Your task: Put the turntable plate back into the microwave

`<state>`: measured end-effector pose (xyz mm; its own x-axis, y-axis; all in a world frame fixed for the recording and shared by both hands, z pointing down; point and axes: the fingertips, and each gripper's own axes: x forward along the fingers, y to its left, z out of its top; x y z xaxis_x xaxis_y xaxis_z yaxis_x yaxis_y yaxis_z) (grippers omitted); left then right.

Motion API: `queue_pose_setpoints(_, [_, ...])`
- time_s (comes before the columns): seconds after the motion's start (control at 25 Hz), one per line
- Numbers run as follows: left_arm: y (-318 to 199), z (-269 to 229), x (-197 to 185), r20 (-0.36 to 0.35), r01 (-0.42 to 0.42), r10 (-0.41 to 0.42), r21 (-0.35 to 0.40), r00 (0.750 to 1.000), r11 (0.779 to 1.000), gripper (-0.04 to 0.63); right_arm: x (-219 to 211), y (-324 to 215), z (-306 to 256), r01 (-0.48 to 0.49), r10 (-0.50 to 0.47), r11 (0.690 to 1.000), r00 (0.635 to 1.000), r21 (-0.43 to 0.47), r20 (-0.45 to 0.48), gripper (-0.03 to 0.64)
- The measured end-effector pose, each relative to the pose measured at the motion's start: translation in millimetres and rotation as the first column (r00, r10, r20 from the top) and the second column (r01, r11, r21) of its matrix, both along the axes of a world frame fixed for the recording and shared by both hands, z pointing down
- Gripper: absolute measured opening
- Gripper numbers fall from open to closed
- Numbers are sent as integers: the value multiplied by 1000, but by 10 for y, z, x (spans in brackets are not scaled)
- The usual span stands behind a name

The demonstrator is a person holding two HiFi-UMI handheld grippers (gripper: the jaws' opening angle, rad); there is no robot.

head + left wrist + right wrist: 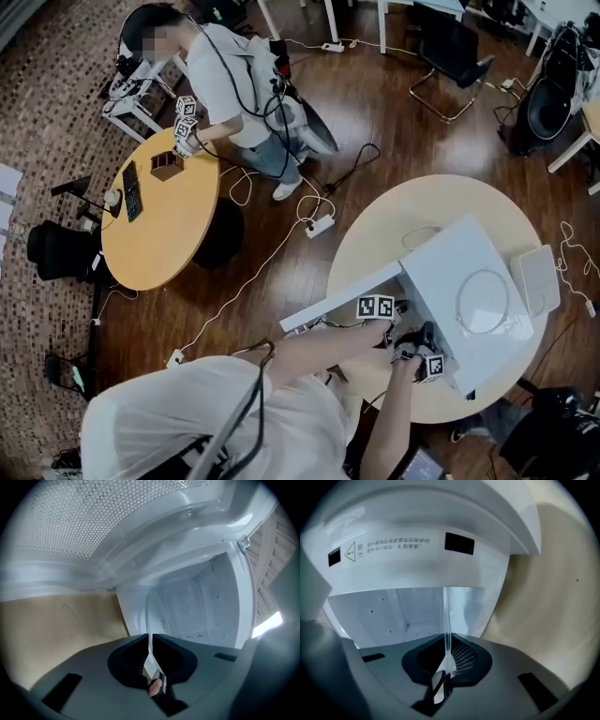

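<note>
A: Starting at the left, what do the left tongs (151, 639) have?

B: They are clenched on the rim of the turntable plate (157, 618), with only a thin bite of clear glass between the pads. The open door (70, 527) fills the upper left of that gripper's view. A drift that way could knock the plate's edge against it.

A: And where is the plate itself?

B: It is carried edge-on between the two tools at the mouth of the microwave (469, 272), toward the lower right of the head view, above the round desk (375, 234). Its far part reaches into the cavity (197, 606), and it does not look set down yet.

A: What about the right side?

B: The right tongs (446, 641) are also closed on the plate's rim, again by a narrow strip. Smooth glass held that shallowly could slide out if either hand tilts or eases off. If the person's hands move unevenly, the plate twists between the two grips.

A: Is there anything to worry about inside?

B: The lip below the opening and the side walls sit close, so a low or skewed entry could clip them. The view through the glass is hazy, so it cannot be told whether a hub or ring waits on the cavity floor. If one does and the plate lands off it, the plate would sit rocking.
</note>
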<state>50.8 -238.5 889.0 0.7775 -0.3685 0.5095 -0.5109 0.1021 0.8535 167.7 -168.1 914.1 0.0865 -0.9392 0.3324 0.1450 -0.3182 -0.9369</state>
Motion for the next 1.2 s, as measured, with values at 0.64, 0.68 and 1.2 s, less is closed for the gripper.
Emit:
queue_pose_setpoints(0.64, [24,-111,6,-95,-18,23,60,995,998,87,-83,49,-408,63,-58,995,996,83,-70,38])
queue_pose_setpoints(0.68, [36,-112,0,-102,-14,19,56,995,998,87,-109,60,-449,70,-64,994,995,84,-76,38])
queue_pose_setpoints(1.2, [133,-224,-56,-238,19,-19,-2,971,1000,80,-317,183,-723,125,-114,984,989,125,-90,43])
